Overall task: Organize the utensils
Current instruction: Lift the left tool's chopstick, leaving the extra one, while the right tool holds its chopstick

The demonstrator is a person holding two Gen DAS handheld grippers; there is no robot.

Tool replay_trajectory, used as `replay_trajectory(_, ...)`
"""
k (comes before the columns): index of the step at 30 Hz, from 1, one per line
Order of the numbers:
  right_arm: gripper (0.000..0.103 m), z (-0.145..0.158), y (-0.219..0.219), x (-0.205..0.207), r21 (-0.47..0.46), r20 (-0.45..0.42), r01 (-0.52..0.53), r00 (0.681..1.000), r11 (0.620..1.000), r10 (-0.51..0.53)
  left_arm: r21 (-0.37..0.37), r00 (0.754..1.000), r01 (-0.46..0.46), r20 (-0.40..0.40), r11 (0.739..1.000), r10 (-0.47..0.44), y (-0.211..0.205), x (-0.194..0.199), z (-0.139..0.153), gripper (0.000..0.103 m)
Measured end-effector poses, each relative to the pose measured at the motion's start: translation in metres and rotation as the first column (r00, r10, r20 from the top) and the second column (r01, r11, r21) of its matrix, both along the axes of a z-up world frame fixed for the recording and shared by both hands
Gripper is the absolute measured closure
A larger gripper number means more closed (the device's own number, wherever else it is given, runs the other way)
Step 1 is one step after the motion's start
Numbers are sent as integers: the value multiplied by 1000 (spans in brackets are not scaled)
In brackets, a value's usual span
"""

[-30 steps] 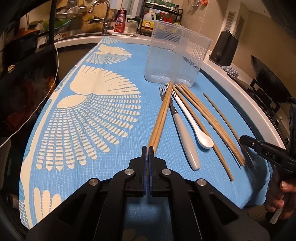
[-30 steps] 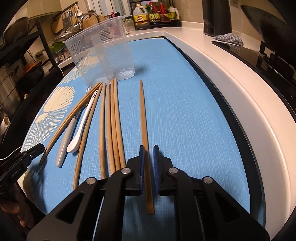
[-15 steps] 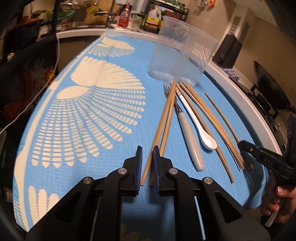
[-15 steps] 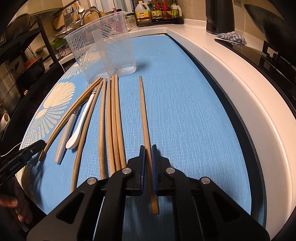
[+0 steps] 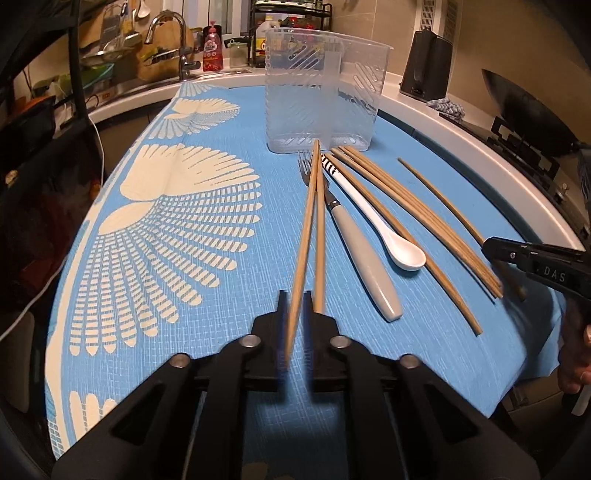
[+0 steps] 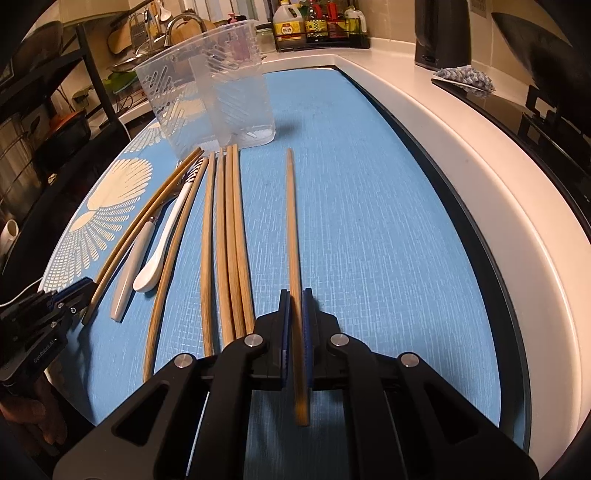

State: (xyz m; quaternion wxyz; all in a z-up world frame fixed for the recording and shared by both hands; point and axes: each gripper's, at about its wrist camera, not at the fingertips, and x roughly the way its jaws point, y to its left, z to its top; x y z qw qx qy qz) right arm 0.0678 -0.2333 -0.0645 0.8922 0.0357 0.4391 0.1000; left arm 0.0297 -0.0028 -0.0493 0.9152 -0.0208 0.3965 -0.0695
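Note:
Several wooden chopsticks, a grey-handled fork (image 5: 360,251) and a white spoon (image 5: 384,225) lie on a blue mat in front of a clear plastic utensil holder (image 5: 325,88). My left gripper (image 5: 295,299) is open around one chopstick (image 5: 304,236) of the leftmost pair; its partner (image 5: 320,229) lies just right of it. My right gripper (image 6: 295,299) is shut on a lone chopstick (image 6: 291,229) at the right of the row. The holder also shows in the right wrist view (image 6: 210,88). Each gripper appears in the other's view, the right one (image 5: 532,258) and the left one (image 6: 48,314).
The blue patterned mat (image 5: 166,221) covers a white counter (image 6: 461,147). A sink and faucet (image 5: 177,40) stand behind, with bottles (image 6: 314,26) and a black appliance (image 5: 424,70). A stove (image 6: 535,110) is at the right.
My left gripper opened and slid forward around one chopstick of the left pair, which has spread apart. My right gripper closed on the lone chopstick.

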Motion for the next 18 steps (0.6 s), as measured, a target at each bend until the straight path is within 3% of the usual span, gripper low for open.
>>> replay_trajectory(9,96,0,-2,-2,5,5,7,1000,1000,-7,-57,997,-69,18,996,70,21,-32,7,98)
replay_trajectory(14,94,-3,-1,-11,-19,38,16,999,1000,-16,-53,994,-113,7,992,113,25,-44,-3,97)
replay_trajectory(18,94,-4,-6,-19,1,50,30,998,1000,-30,-36,991,-121,55,992,122,22,-46,-6,97)
